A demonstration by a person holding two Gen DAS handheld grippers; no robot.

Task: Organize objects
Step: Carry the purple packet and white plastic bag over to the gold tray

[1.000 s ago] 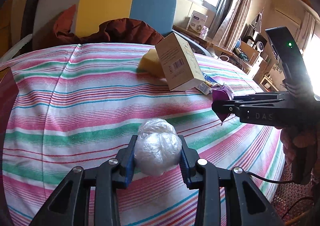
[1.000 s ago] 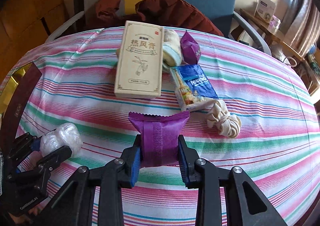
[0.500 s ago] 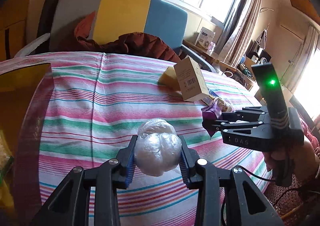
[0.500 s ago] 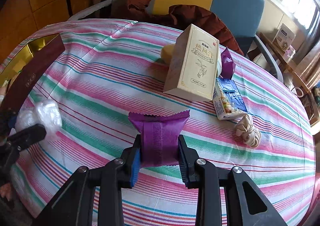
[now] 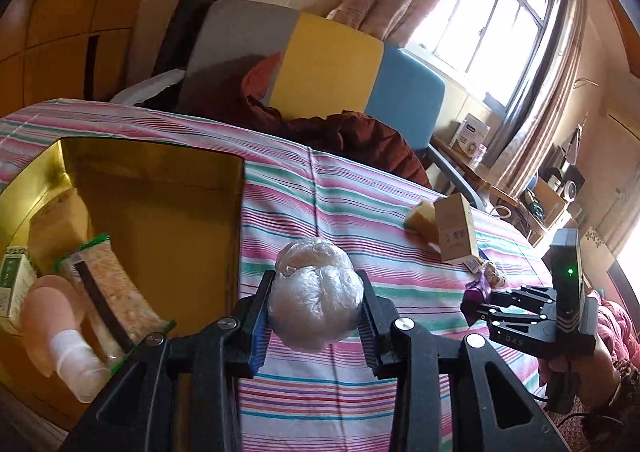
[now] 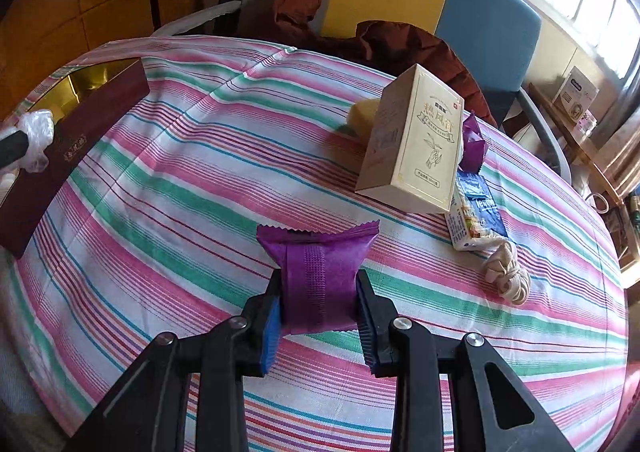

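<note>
My left gripper [image 5: 316, 312] is shut on a ball of clear plastic wrap [image 5: 314, 294], held above the striped tablecloth just right of the open gold-lined box [image 5: 168, 219]. The box holds a snack packet [image 5: 114, 288], a small green carton [image 5: 12, 284] and a pink bottle [image 5: 60, 328]. My right gripper [image 6: 318, 310] is shut on a purple snack packet [image 6: 318, 272] above the cloth; it also shows in the left wrist view [image 5: 480, 302]. From the right wrist view the box's maroon wall [image 6: 60, 159] lies far left.
On the cloth at the right lie a cream carton [image 6: 412, 143], a yellow sponge [image 6: 362, 113], another purple packet [image 6: 474, 141], a blue tissue pack [image 6: 476, 211] and a knotted cloth [image 6: 506, 274]. A chair with a brown garment [image 6: 400, 43] stands behind the table.
Both grippers have swung left with their loads. The gold-lined box has come fully into the left wrist view, and its maroon wall is nearer in the right wrist view.
</note>
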